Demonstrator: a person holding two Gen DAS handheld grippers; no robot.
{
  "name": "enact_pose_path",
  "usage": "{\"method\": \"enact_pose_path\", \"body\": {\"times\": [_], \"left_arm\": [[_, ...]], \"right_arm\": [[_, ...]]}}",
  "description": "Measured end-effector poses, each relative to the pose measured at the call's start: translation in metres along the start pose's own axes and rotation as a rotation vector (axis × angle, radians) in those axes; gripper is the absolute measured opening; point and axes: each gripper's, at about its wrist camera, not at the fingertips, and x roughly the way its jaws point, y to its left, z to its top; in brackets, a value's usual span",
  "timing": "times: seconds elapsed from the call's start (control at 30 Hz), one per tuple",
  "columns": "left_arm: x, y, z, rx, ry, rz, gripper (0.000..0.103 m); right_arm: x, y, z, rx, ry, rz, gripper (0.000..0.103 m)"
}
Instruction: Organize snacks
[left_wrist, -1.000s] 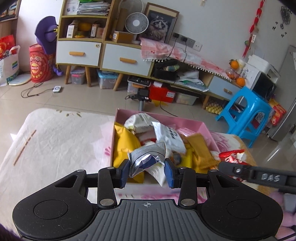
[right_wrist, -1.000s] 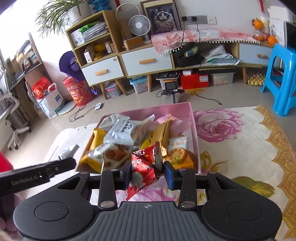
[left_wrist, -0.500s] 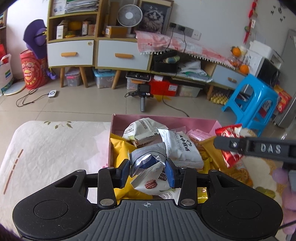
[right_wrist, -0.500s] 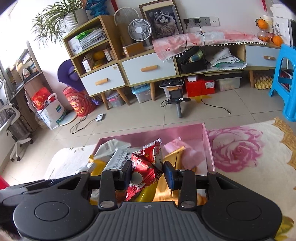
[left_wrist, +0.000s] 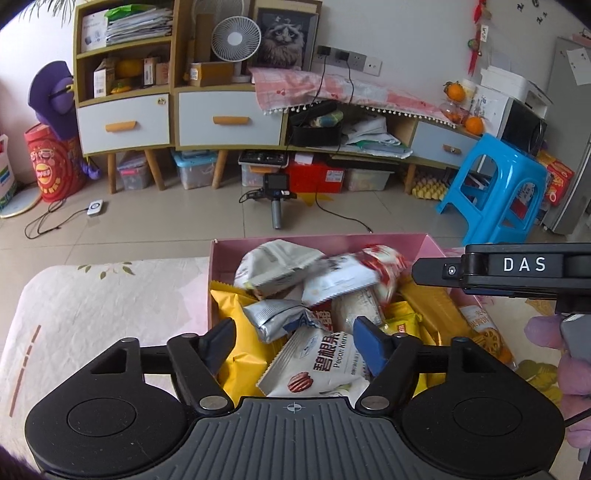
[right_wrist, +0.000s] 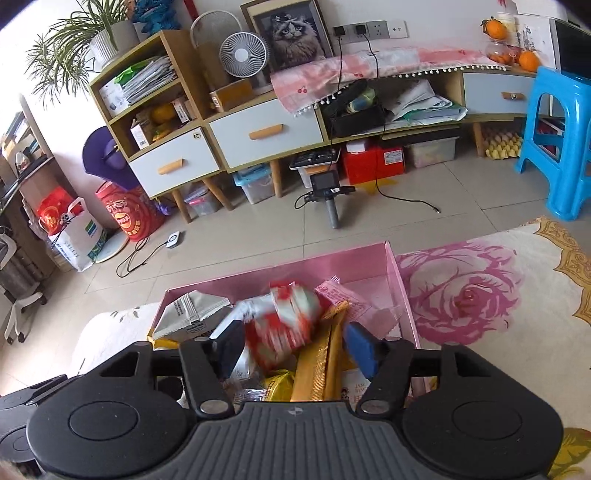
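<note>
1. We see the left tool (left_wrist: 293, 334) over the near end of the pink box (left_wrist: 391, 240), its jaws spreading apart as we look; neither pad presses on anything
2. The silver packet (left_wrist: 277, 319) lies between the left tool's fingers but clear of both, resting on the heap of snacks inside the pink box, tilted against a yellow packet (left_wrist: 236, 332)
3. Just below the silver packet lies a white pecan packet (left_wrist: 317, 369) with a printed nut, also in the box
4. The right tool (right_wrist: 291, 345) hangs over the same pink box (right_wrist: 354, 258), and its jaws are likewise opening; its blue pad stands well off from the snack
5. The red-and-white packet (right_wrist: 284, 321) is blurred in the right wrist view, sitting between the right tool's fingers; its left edge is at the dark left pad, and we cannot tell whether it touches
6. In the left wrist view that same red-and-white packet (left_wrist: 384, 273) shows toward the far side of the box, atop other white packets
7. A gold packet (right_wrist: 325, 362) stands on edge beside it, under the right tool
8. The box sits on a flowered cloth (right_wrist: 472, 295) covering the surface that carries it
9. The right tool's finger (left_wrist: 436, 271) reaches in from the right edge of the left wrist view, with part of a hand (left_wrist: 569, 354) below it
</note>
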Motion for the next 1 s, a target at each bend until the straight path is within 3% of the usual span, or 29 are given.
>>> {"method": "enact_pose_path", "body": {"times": [0.27,0.43,0.83,1.0], "left_arm": [[-0.027,-0.006,-0.003,-0.001,-0.009,-0.006,0.085],[-0.050,-0.009,-0.011,0.013,-0.014,0.035,0.090],[-0.096,-0.005,-0.046,-0.006,0.021,0.083,0.098],[-0.110,-0.005,-0.061,-0.015,0.048,0.112,0.099]], "right_arm": [[-0.025,-0.004,-0.005,-0.010,-0.005,0.001,0.068],[-0.050,-0.007,-0.011,-0.025,-0.014,-0.004,0.074],[-0.099,-0.014,-0.041,-0.106,-0.041,-0.055,0.088],[-0.111,-0.010,-0.059,-0.127,-0.020,-0.078,0.089]]}}
